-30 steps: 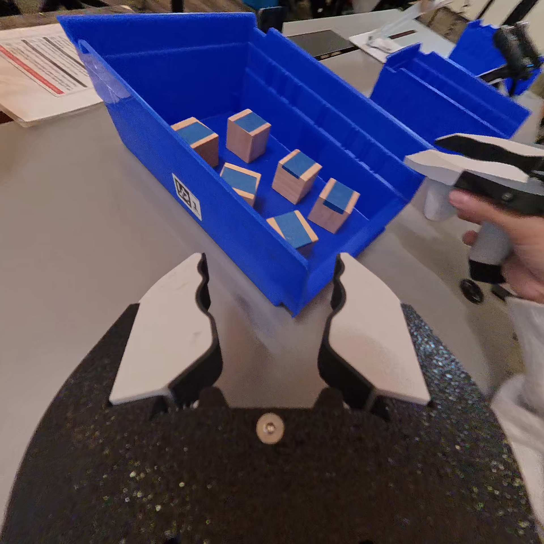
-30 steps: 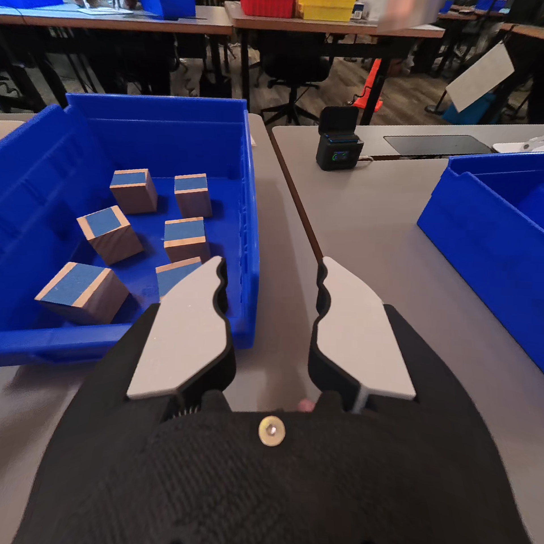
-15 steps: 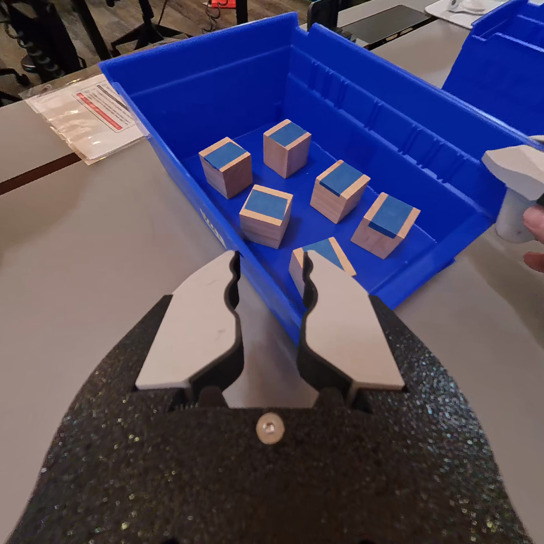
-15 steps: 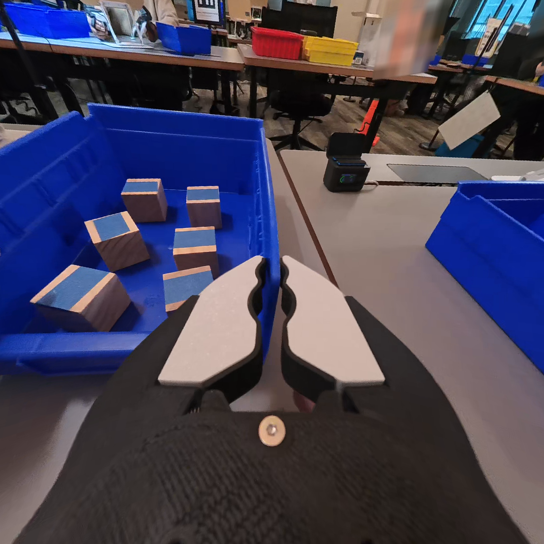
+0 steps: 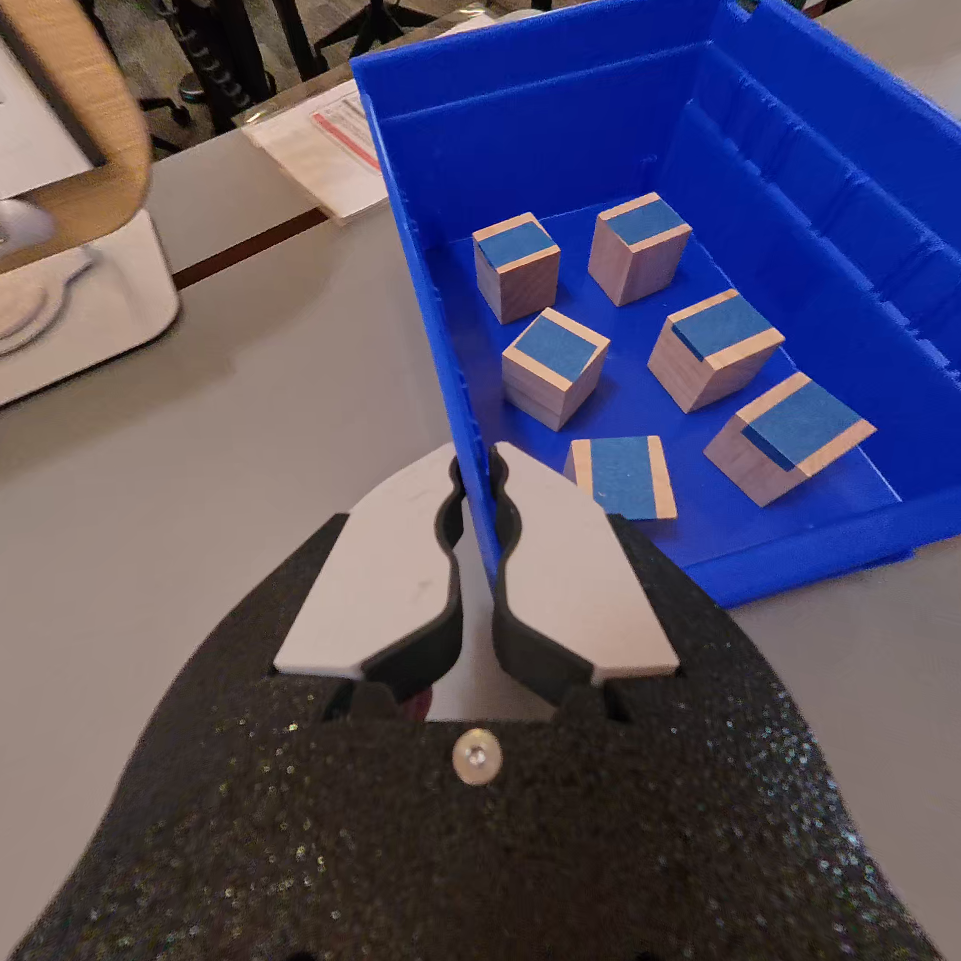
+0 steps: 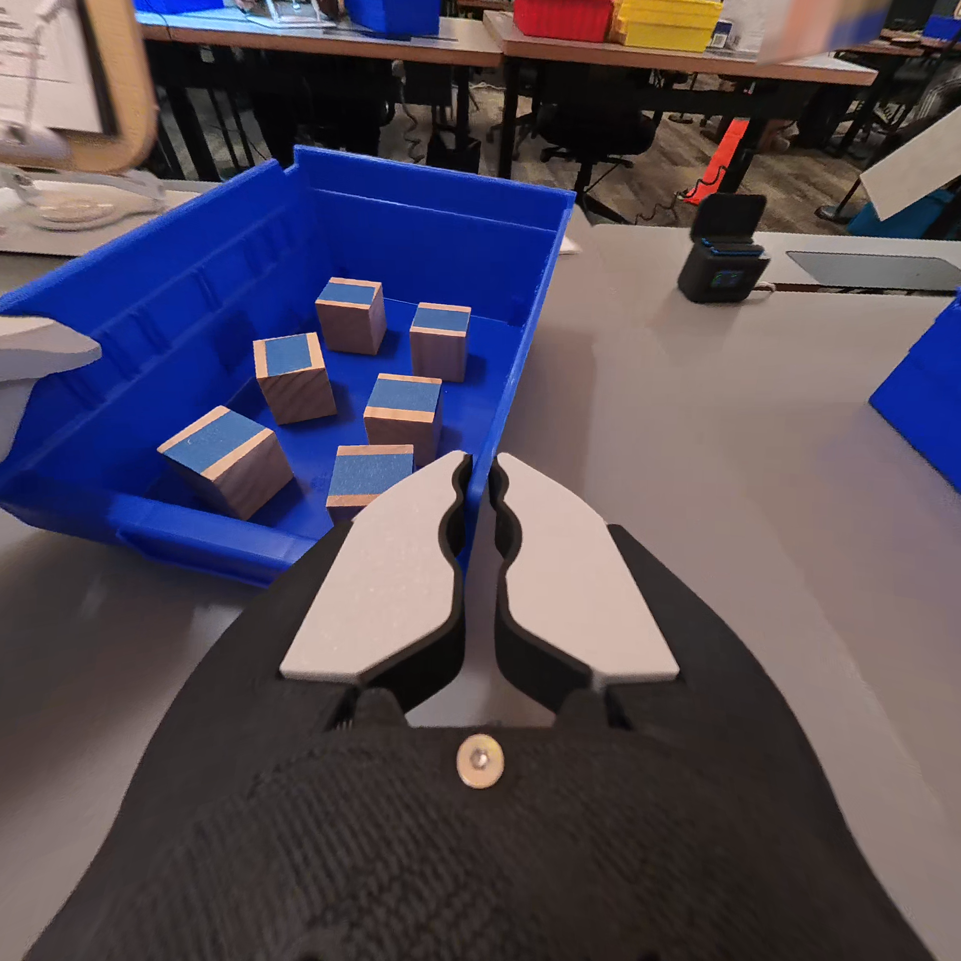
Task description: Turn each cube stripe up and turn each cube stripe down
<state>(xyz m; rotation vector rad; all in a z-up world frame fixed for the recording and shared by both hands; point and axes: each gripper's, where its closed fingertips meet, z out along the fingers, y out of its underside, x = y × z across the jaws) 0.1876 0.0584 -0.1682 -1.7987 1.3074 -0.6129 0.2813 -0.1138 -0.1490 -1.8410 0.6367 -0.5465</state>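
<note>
Your left gripper is clamped on the blue bin's side wall at frame centre, and your right gripper pinches the opposite wall. All six cubes sit inside, stripes up, on the desk.

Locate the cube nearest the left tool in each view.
Left wrist view: cube sits low centre, just right of the left tool, its near corner hidden behind a finger.
Right wrist view: cube sits lower left, turned at an angle; the left tool shows at the left edge.
Shared landmark: the bin's low front wall, right in front of the cube.
</note>
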